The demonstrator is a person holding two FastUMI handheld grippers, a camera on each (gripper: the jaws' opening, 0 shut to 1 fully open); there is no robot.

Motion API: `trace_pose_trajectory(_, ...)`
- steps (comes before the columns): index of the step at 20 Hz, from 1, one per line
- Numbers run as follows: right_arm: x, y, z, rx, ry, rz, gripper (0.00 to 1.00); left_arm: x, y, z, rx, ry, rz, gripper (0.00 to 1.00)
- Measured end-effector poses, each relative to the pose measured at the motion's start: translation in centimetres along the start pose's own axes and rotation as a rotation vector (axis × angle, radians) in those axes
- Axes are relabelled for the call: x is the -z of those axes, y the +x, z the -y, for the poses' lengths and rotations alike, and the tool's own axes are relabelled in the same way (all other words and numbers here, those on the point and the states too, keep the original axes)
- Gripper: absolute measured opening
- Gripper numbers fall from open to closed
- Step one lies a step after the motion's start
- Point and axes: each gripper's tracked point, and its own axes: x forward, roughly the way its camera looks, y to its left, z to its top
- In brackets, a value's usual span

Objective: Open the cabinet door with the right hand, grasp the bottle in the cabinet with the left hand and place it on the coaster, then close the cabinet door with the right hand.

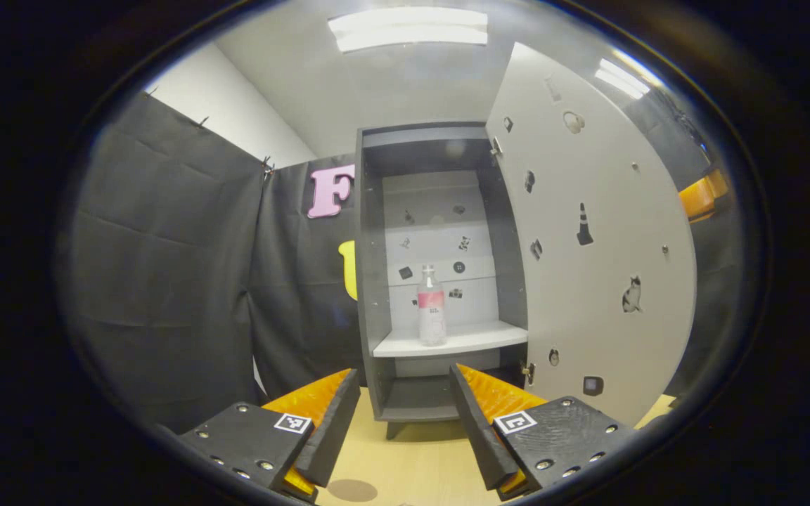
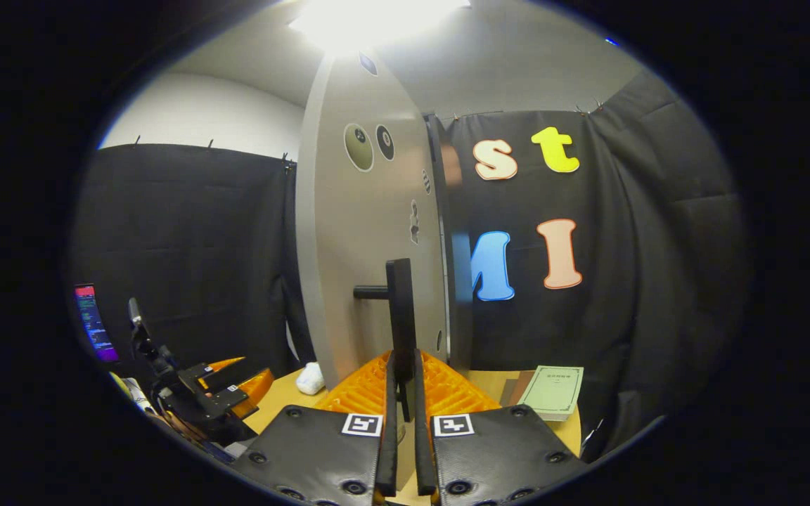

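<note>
While the right gripper (image 2: 401, 393) pinches the door handle (image 2: 400, 316) w/ the cabinet door (image 1: 588, 246) open, the left gripper (image 1: 405, 422) is wide, empty; bottle (image 1: 431, 309) upright on shelf (image 1: 475, 339); prob. light, slick plastic; grab mid-body.

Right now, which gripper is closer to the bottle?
Probably left. The left gripper faces the bottle on the cabinet shelf, open, well short of it. The right gripper is shut on the door handle.
</note>
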Motion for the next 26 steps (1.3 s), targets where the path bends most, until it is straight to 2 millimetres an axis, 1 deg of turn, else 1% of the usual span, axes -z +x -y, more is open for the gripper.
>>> trace_pose_trajectory(1, -0.1, -0.7, 0.9, 0.027, 0.007, 0.004, 0.12, -0.4, 0.4, 0.3, 0.003, 0.003, 0.007, 0.77)
trace_pose_trajectory(3, 0.0, -2.2, 3.5, 0.112, -0.007, 0.01, 0.1, -0.9, 1.9, 0.9, 0.021, -0.006, 0.011, 0.77)
trace_pose_trajectory(4, 0.2, -2.3, 4.5, 0.144, -0.006, 0.01, 0.1, -1.0, 2.4, 1.3, 0.036, -0.02, 0.012, 0.79)
trace_pose_trajectory(5, 0.6, -2.8, 5.5, 0.181, -0.002, 0.01, 0.12, -1.3, 3.0, 1.6, 0.049, -0.032, 0.011, 0.77)
trace_pose_trajectory(6, 1.1, -3.7, 6.2, 0.203, 0.002, 0.01, 0.14, -1.6, 3.7, 1.6, 0.061, -0.036, 0.014, 0.78)
trace_pose_trajectory(7, 1.5, -4.2, 6.8, 0.226, 0.005, 0.01, 0.31, -2.0, 4.6, 1.4, 0.067, -0.032, 0.018, 0.79)
trace_pose_trajectory(9, 1.9, -3.9, 8.6, 0.303, -0.012, 0.017, 0.74, -2.9, 6.9, 1.1, 0.086, -0.022, 0.025, 0.79)
trace_pose_trajectory(10, 2.4, -3.9, 9.4, 0.35, -0.024, 0.017, 0.95, -3.2, 8.3, 1.0, 0.103, -0.024, 0.03, 0.79)
trace_pose_trajectory(11, 2.8, -3.8, 10.3, 0.391, -0.028, 0.012, 1.0, -3.3, 9.9, 0.9, 0.117, -0.032, 0.031, 0.79)
trace_pose_trajectory(12, 3.2, -3.2, 10.7, 0.424, -0.024, 0.003, 0.98, -3.3, 11.6, 0.8, 0.134, -0.045, 0.026, 0.79)
trace_pose_trajectory(14, 3.7, -2.5, 11.0, 0.461, -0.007, -0.008, 0.98, -3.1, 14.7, 0.4, 0.165, -0.08, 0.009, 0.79)
trace_pose_trajectory(15, 3.8, -2.1, 11.3, 0.479, 0.0, -0.015, 0.98, -3.1, 16.3, 0.1, 0.176, -0.094, 0.005, 0.77)
trace_pose_trajectory(17, 4.4, -1.8, 12.0, 0.523, 0.016, -0.018, 0.98, -2.9, 19.7, -0.4, 0.196, -0.11, -0.001, 0.79)
trace_pose_trajectory(19, 4.7, -1.2, 12.6, 0.562, 0.047, -0.014, 0.98, -2.5, 23.1, -0.4, 0.225, -0.116, -0.008, 0.79)
trace_pose_trajectory(21, 5.1, -0.7, 13.3, 0.602, 0.071, -0.014, 0.98, -2.0, 25.9, -0.1, 0.254, -0.11, -0.014, 0.79)
trace_pose_trajectory(23, 5.3, -0.8, 14.1, 0.649, 0.086, -0.018, 0.98, -1.2, 28.7, 0.6, 0.283, -0.096, -0.022, 0.77)
trace_pose_trajectory(25, 5.8, -0.9, 14.5, 0.69, 0.104, -0.021, 0.98, -0.1, 31.3, 1.8, 0.314, -0.093, -0.031, 0.79)
trace_pose_trajectory(26, 6.1, -0.4, 14.9, 0.711, 0.11, -0.022, 0.98, 0.5, 32.4, 2.5, 0.329, -0.098, -0.038, 0.77)
